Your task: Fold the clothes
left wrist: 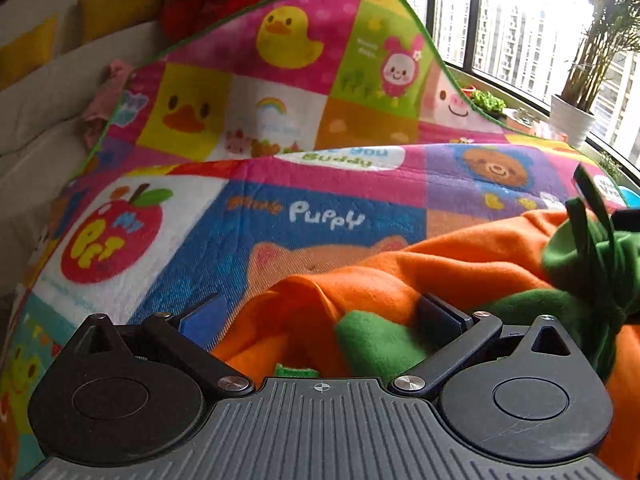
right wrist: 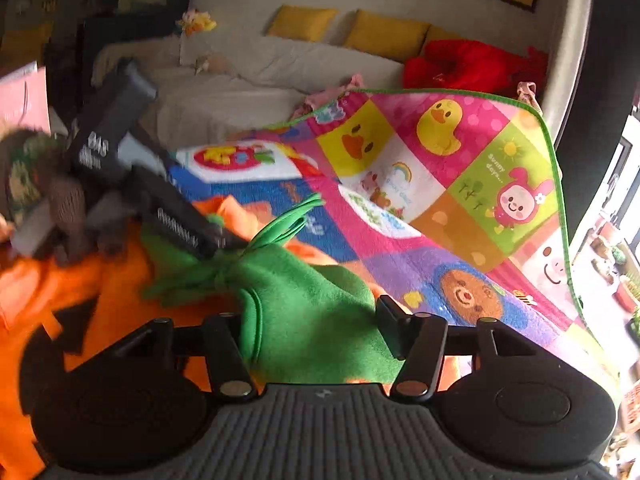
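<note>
An orange fleece garment (left wrist: 452, 268) with green trim lies bunched on a bright cartoon play mat (left wrist: 256, 216). My left gripper (left wrist: 320, 312) is open, its fingers (left wrist: 440, 316) wide apart around an orange fold and a green patch (left wrist: 376, 340). In the right wrist view the garment's green hood-like part (right wrist: 304, 312) with knotted green strips (right wrist: 288, 228) sits between the spread fingers of my right gripper (right wrist: 312, 320), which is open. The orange body (right wrist: 60, 300) with black shapes lies to the left. The left gripper's body (right wrist: 132, 152) shows blurred there.
The mat's far part (left wrist: 304, 64) stands raised with a green edge. A beige sofa (right wrist: 256, 76) with yellow cushions (right wrist: 384, 34) and a red heap (right wrist: 472, 66) is behind. A window sill with a white plant pot (left wrist: 570, 120) is at right.
</note>
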Demonstrator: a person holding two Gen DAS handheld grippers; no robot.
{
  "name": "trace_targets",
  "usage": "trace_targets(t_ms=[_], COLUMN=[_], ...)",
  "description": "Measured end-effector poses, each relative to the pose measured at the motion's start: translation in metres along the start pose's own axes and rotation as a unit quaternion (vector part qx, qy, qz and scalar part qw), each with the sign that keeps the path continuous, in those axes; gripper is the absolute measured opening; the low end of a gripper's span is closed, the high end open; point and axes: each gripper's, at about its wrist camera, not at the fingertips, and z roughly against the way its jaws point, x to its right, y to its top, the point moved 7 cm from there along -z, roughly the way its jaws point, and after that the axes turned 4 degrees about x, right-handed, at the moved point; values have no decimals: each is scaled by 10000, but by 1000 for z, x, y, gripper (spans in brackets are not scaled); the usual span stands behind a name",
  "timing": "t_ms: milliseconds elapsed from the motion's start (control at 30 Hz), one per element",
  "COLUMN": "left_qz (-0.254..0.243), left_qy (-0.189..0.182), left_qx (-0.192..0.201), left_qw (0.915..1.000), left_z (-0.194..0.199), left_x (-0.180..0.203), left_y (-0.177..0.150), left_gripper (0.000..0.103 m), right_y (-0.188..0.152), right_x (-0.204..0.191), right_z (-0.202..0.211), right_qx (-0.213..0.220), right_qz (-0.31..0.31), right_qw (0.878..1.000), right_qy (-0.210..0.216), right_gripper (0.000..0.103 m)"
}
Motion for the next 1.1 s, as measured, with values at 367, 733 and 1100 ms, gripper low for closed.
trace_targets(t_ms=[367, 733, 1100], left_qz=[507, 499, 685], left_qy=[-243, -226, 273], left_qx=[-249, -38, -10], left_qw=[9981, 9985, 9973], left_z=[-12, -4, -12], left_x=[-18, -21, -50], left_y=[-14, -5, -4], left_gripper=[103, 103, 103], right_y=[-32, -12, -37], right_x=[22, 23, -7], right_z=[10, 78, -11], right_qx=[-446, 332, 36], right_qz=[-334, -604, -21], right_qw=[9979, 9976, 9980], right_qy=[-316, 46, -632], right_gripper=[65, 85, 90])
